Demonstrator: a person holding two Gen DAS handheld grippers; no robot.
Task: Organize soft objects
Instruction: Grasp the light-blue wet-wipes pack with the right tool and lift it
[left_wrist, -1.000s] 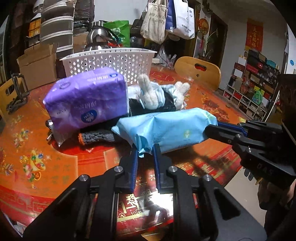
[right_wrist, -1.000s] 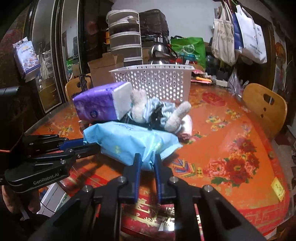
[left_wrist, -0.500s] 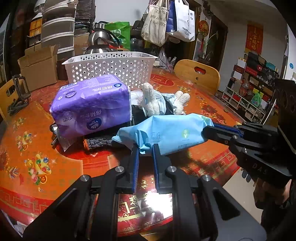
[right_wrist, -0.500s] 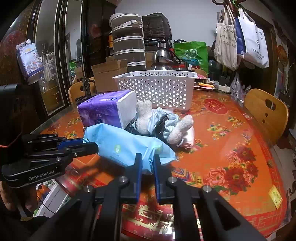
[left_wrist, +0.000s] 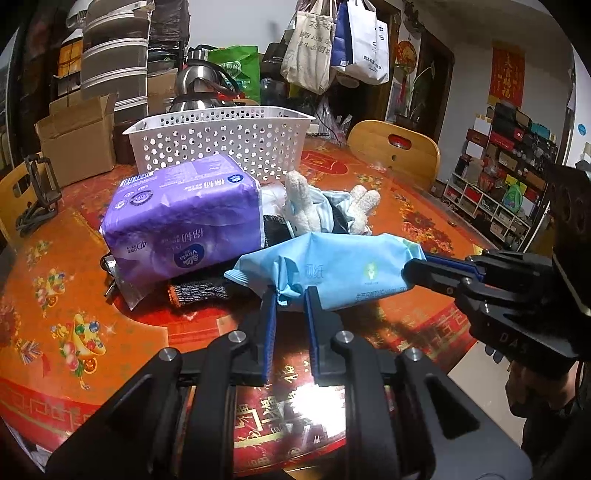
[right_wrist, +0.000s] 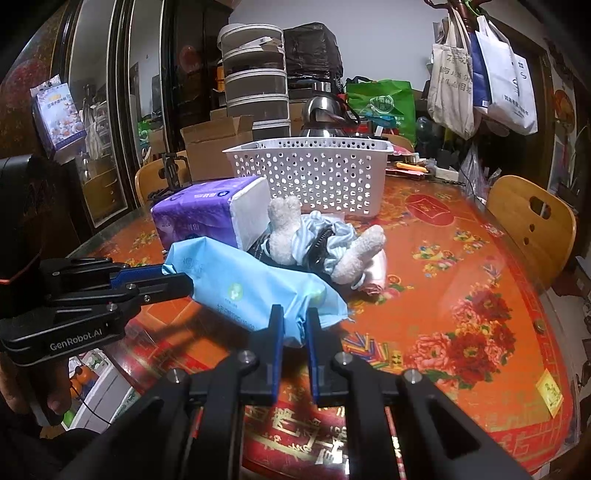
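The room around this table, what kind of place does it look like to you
Most likely a lived-in home dining room used for storage too: a round table with wooden chairs, tote bags hanging by the wall, stacked containers and cardboard boxes behind.

Soft packs, plush, plastic & gloss on table
Blue pack (left_wrist: 343, 266) thin crinkly plastic film, slight sheen; purple pack (left_wrist: 184, 225) glossy film wrap; plush toy (right_wrist: 295, 236) nubby cream fleece w/ striped cloth; basket (left_wrist: 221, 140) white perforated hard plastic, matt; table (right_wrist: 461, 295) smooth, v. glossy; grippers' arms matt black plastic, metal screws.
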